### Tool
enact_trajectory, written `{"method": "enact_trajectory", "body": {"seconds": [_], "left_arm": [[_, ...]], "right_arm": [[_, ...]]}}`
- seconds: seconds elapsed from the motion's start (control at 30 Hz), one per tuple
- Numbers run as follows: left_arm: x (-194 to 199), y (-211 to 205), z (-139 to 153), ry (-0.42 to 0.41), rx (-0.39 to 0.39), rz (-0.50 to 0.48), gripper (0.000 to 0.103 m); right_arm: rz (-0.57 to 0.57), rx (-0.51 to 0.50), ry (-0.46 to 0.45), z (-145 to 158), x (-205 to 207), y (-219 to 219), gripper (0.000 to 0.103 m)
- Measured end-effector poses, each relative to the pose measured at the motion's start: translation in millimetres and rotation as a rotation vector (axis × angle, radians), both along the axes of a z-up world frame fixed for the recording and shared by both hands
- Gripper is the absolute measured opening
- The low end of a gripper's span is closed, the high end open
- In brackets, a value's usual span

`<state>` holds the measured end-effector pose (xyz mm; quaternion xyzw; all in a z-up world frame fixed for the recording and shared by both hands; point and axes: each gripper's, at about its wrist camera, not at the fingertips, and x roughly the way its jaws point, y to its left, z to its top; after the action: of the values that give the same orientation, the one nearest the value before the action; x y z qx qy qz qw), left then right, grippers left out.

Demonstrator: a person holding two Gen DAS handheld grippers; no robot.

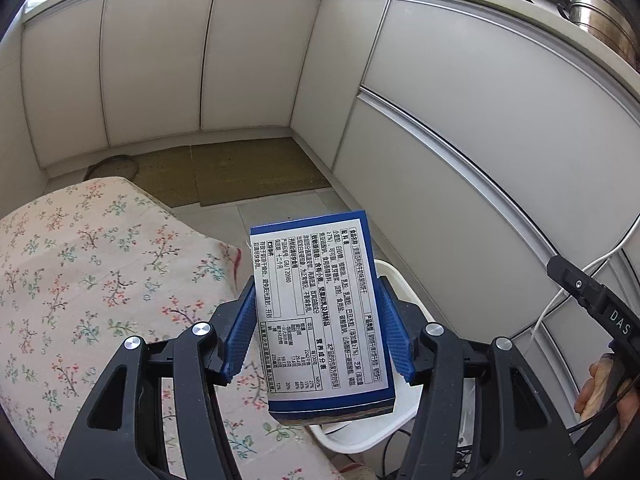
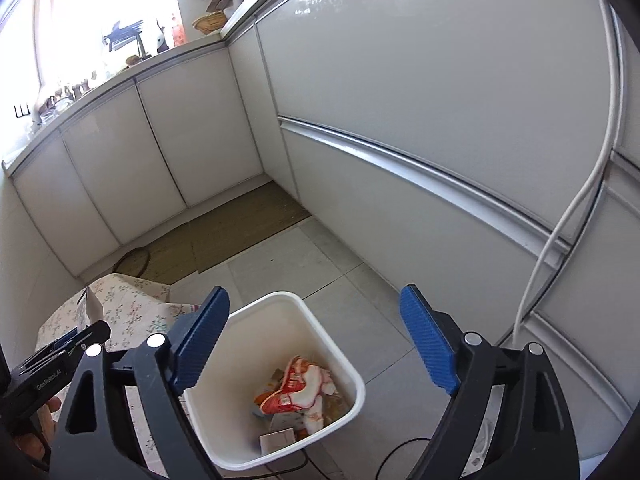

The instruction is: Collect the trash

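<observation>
The left gripper [image 1: 316,320] clamps a blue box [image 1: 320,312] by its sides above the flowered tablecloth [image 1: 80,264], label up, hiding most of the white bin [image 1: 360,436]. Only the right wrist view looks into that bin [image 2: 340,344]: an orange wrapper [image 2: 296,388] lies inside, under the right gripper [image 2: 316,344], whose fingers stand spread and empty
</observation>
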<state>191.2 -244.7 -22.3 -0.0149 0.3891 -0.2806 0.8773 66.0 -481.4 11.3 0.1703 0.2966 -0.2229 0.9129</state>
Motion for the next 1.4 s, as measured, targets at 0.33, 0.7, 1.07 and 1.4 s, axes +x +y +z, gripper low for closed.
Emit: {"method": "enact_trajectory", "body": {"seconds": [0.33,0.7,1.07,1.4], "left_arm": [[-13,-52,-3,0.011,0.008,-0.086,0.055],[-15,-68,2,0.001,0.026,-0.105,0.071],[-62,-15,27,-0.208,0.087,-0.031,0.096],[-125,86,55,-0.333,0.111,0.087,0.096]], "right_arm": [[-0.120,-0.065,0.080,-8,-17,-23,0.092],[-0.161,-0.076,0.106,-13,-20,-26,0.093],[-0.148,-0.124,0.040,3,-44,24,0.096],[-0.048,-0.177,-0.194,34,-112,124,0.096]]}}
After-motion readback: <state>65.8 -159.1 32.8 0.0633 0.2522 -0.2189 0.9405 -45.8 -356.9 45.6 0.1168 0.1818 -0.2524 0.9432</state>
